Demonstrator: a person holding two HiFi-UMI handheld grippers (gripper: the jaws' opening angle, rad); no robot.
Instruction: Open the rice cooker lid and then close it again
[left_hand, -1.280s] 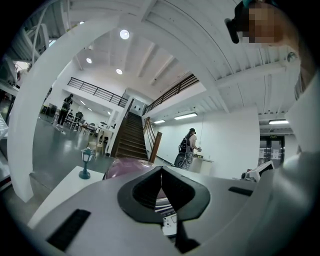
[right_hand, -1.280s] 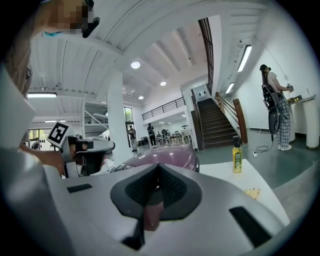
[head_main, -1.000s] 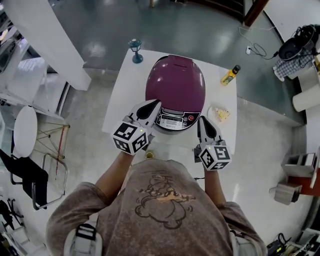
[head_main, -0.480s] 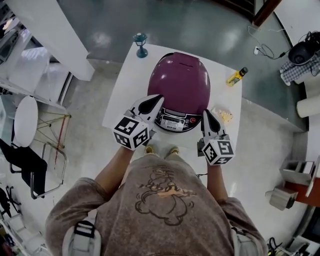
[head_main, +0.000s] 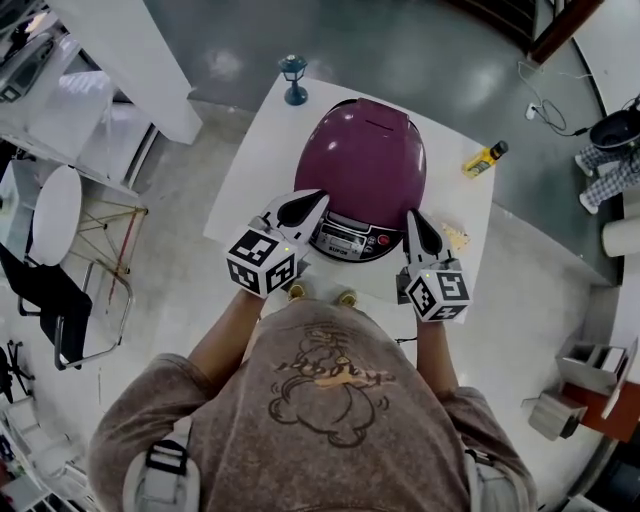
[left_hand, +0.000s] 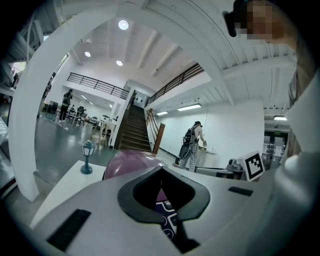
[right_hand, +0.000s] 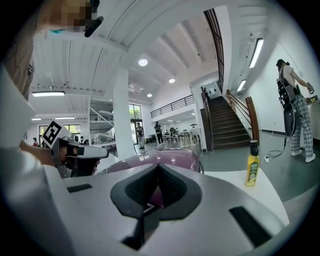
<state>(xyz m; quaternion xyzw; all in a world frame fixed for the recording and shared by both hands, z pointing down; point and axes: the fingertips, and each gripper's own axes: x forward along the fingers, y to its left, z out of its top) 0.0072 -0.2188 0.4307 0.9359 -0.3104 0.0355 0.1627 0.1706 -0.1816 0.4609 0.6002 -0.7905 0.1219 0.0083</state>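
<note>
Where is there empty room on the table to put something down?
The best bare patch is the left strip of the table, between the little lantern and the left gripper, beside the rice cooker. A smaller one lies between the cooker and the yellow bottle. The front edge is crowded with both grippers, the right gripper beside a packet.

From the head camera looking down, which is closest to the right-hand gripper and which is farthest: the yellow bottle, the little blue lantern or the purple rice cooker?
1. The rice cooker, just left of the right gripper.
2. The yellow bottle, by the table's far right edge.
3. The blue lantern, at the table's far left corner.
</note>
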